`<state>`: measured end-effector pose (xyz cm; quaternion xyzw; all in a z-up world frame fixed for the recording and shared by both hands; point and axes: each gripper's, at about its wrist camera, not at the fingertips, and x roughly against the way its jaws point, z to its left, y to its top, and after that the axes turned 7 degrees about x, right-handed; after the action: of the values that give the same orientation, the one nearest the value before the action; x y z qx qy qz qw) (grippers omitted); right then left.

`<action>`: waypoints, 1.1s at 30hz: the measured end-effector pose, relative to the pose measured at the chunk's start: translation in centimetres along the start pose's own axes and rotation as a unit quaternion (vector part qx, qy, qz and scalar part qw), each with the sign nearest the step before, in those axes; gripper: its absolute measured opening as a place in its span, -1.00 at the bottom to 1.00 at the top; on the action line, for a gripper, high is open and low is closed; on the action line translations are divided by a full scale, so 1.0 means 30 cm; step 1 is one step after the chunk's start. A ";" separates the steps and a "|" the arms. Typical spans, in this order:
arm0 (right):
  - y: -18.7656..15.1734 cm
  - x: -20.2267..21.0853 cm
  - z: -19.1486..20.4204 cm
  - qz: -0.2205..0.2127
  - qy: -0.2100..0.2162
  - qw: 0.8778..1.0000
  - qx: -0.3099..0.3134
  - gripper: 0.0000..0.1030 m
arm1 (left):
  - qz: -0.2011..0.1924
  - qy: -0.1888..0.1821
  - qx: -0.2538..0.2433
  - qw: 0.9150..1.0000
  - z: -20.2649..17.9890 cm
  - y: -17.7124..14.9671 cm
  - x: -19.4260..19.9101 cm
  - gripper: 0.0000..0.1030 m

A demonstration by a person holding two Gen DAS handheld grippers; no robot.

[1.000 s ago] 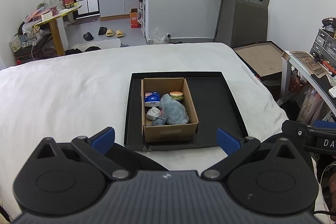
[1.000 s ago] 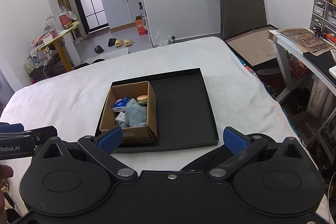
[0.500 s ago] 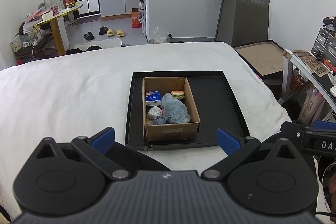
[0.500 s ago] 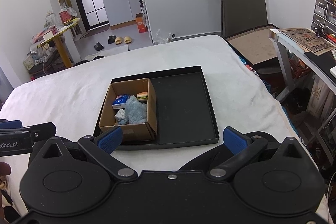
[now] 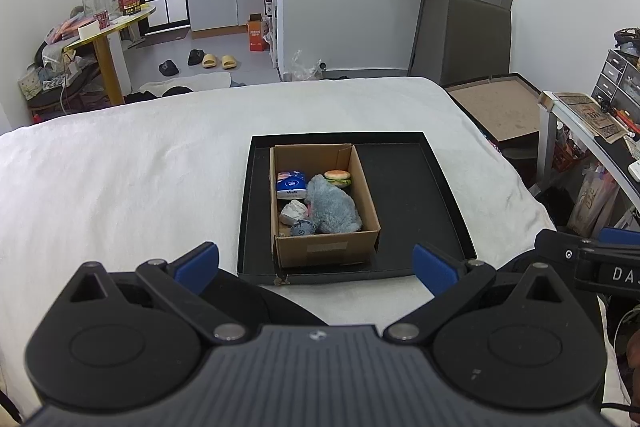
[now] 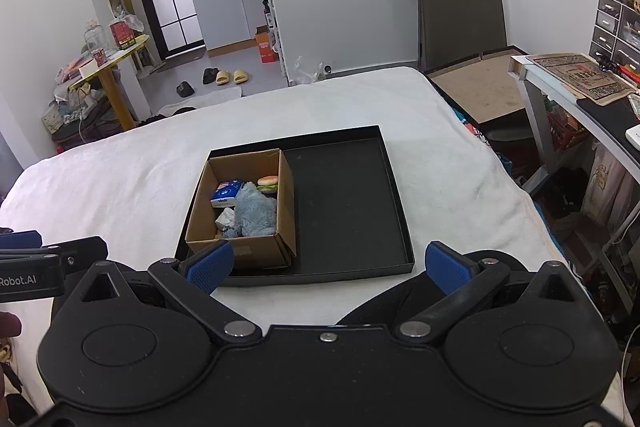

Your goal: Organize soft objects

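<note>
Two tongs: both hover over the near edge of the bed, spread wide and holding nothing.
Left tongs (image 5: 316,263): blue pads far apart, aimed at the near short end of the cardboard box (image 5: 326,251).
Bed (image 5: 120,179): white cover; the black tray (image 5: 412,195) lies on it, with its long axis running away from the cameras.
Cardboard box: open-topped, standing in the left half of the tray, long axis parallel to the tray's, one short end facing the tongs.
Tissue pack (image 5: 291,185): blue and white, at the far left inside the box.
Crumpled paper (image 5: 294,213): white, near left, just in front of the tissue pack.
Blue plush (image 5: 330,207): fills the box's right side, long axis along the box, touching the toy burger (image 5: 338,177) at the far right corner.
Small grey-blue toy (image 5: 303,227): against the near wall, beside the plush.
Right tongs (image 6: 326,265): pads wide apart, over the tray's near rim.
Left view only: box seen head-on, its near wall and the small toy plain; the right tongs' side shows at the right edge.
Right view only: box seen from the right, its outer right wall visible; the tray's bare right half shows fully; the left tongs' side enters at the left edge.
</note>
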<state>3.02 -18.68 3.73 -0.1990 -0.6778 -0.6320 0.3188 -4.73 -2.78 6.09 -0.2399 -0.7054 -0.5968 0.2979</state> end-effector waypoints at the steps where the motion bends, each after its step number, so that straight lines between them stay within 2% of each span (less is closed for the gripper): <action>1: 0.001 0.000 -0.001 0.000 0.000 1.000 0.000 1.00 | 0.000 0.000 0.000 1.000 0.001 -0.001 -0.001 0.99; 33: 0.005 -0.002 0.003 0.003 -0.004 1.000 0.008 1.00 | 0.005 -0.003 0.001 1.000 0.004 -0.011 -0.018 0.99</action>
<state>3.16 -18.57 3.81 -0.2009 -0.6832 -0.6250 0.3199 -4.60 -2.71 5.48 -0.2450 -0.7055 -0.5939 0.2993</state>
